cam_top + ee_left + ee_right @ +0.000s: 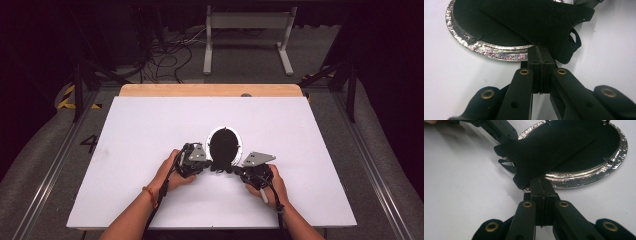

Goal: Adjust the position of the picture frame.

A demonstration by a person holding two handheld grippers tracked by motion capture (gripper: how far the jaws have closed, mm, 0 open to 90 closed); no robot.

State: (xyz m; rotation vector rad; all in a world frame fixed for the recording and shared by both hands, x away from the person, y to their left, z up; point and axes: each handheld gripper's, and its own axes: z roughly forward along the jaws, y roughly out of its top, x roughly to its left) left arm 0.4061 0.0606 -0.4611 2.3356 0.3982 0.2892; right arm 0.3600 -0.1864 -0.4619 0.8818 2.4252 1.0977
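The high view looks forward and down from above the person's side onto the white table (pixel 150 130), far enough off to take in the whole top and the floor beyond. The left gripper view rides low over the table, facing along its own jaws, very close to the oval picture frame (pixel 486 47). The right gripper view faces the same frame (pixel 599 167) from the opposite side, equally near. All three share that frame (pixel 225 145) and the surrounding tabletop
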